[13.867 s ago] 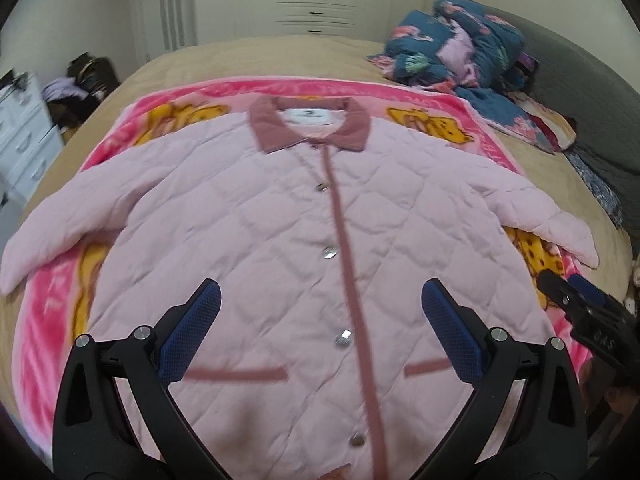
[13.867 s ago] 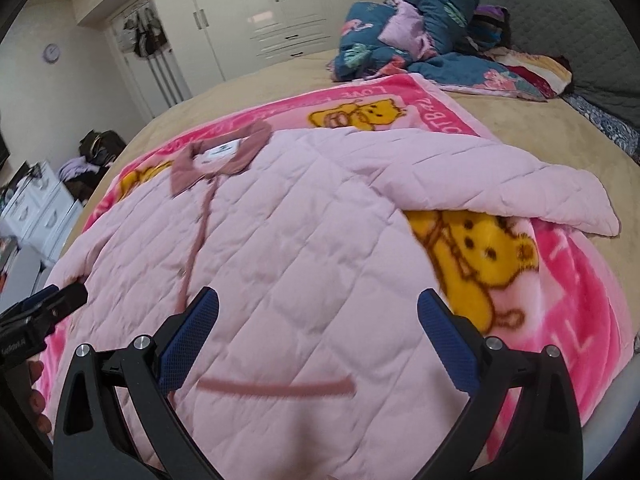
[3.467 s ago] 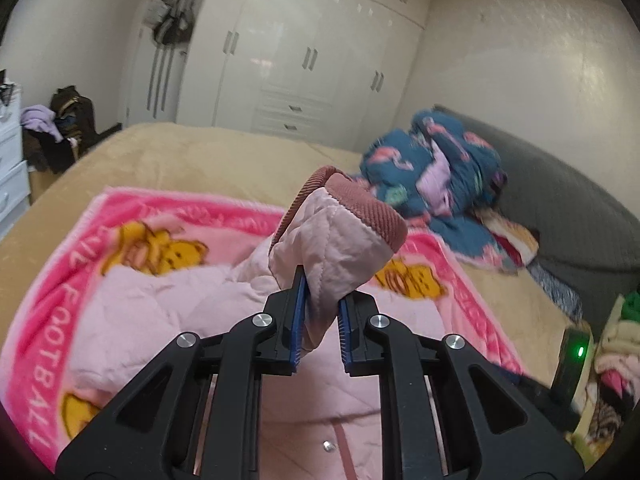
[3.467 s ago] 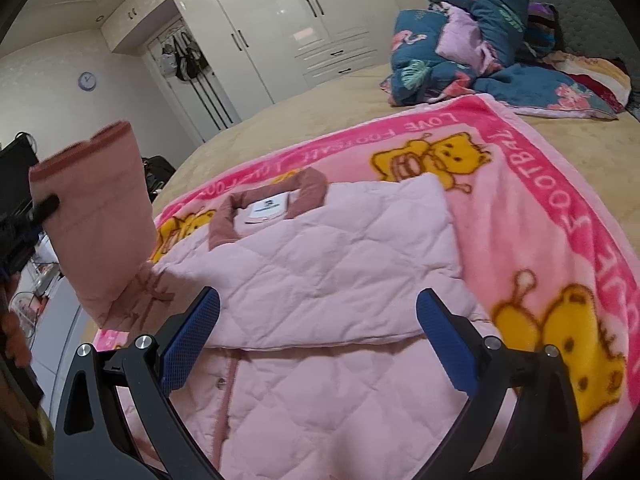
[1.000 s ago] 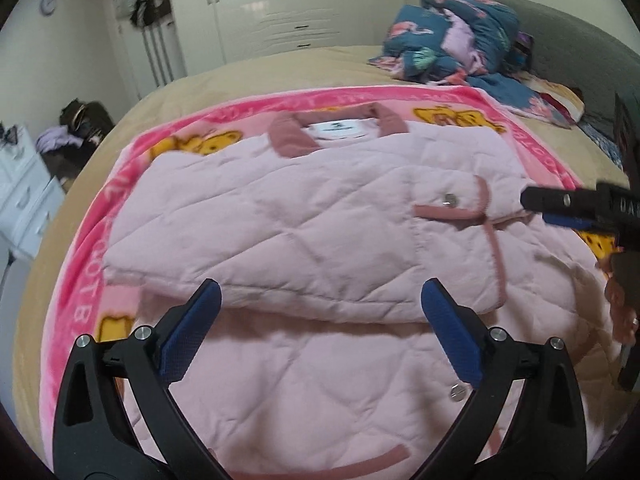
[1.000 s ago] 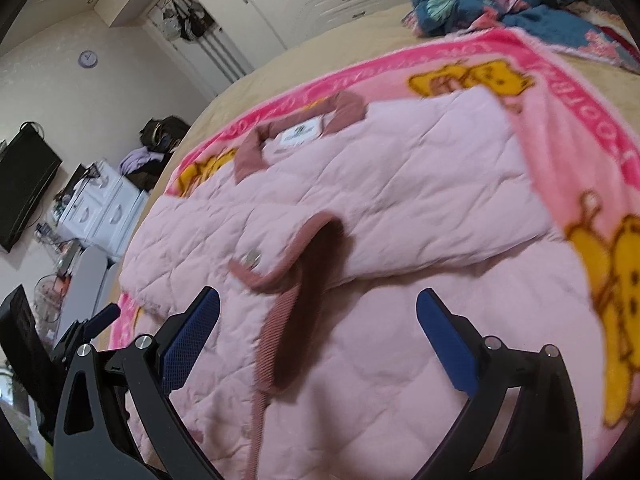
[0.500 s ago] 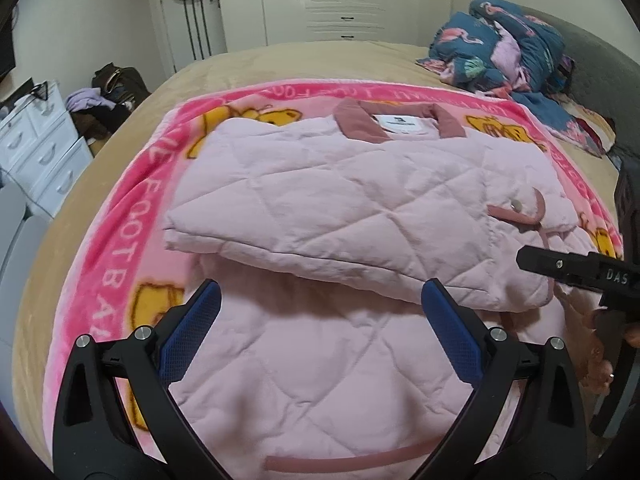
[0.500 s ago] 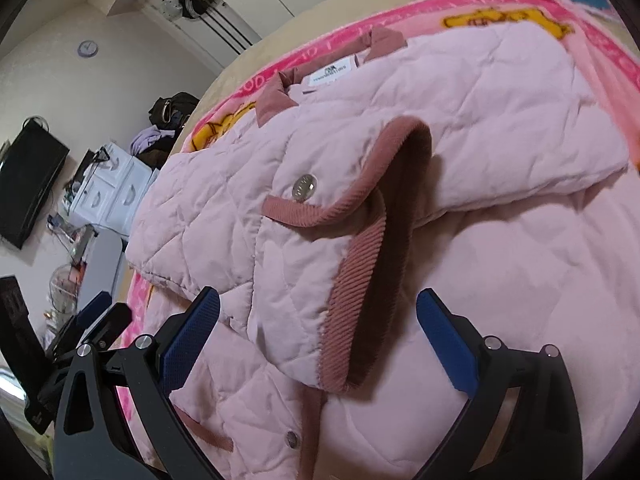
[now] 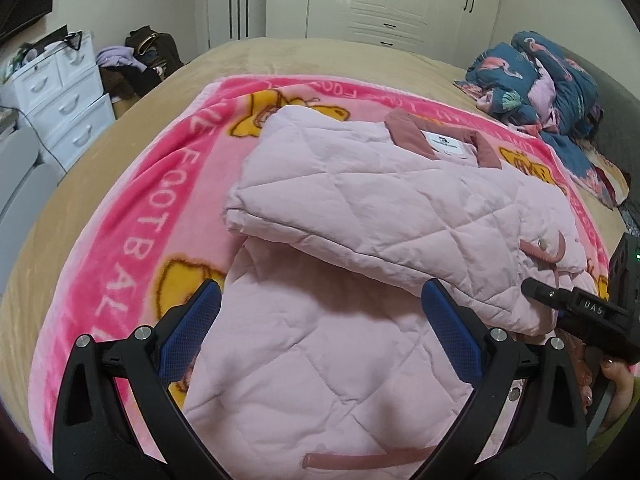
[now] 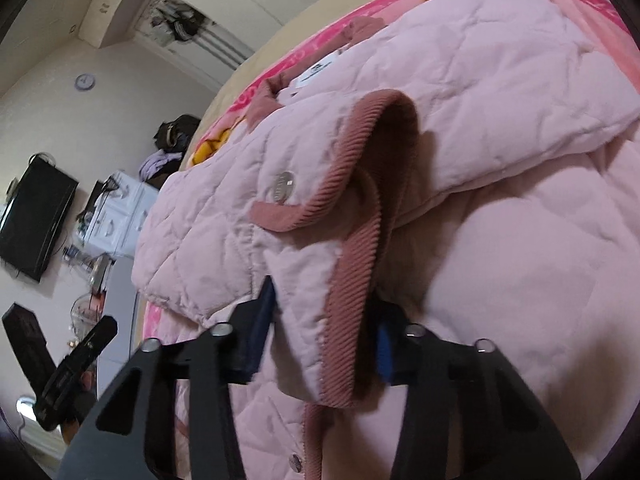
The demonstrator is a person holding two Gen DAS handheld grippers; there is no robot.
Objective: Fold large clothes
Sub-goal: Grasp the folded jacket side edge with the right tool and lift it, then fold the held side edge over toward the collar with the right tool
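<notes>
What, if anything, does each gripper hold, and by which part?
The right gripper is closing on the cuff end of the pink jacket's folded sleeve, beside its corduroy trim. The left gripper is open and holds nothing.

A tan bed (image 9: pixel 304 56) carries a pink cartoon-bear blanket (image 9: pixel 160 184), spread flat, with a pink quilted jacket (image 9: pixel 360 216) folded on it. A heap of blue floral bedding (image 9: pixel 536 80) sits near the headboard.
</notes>
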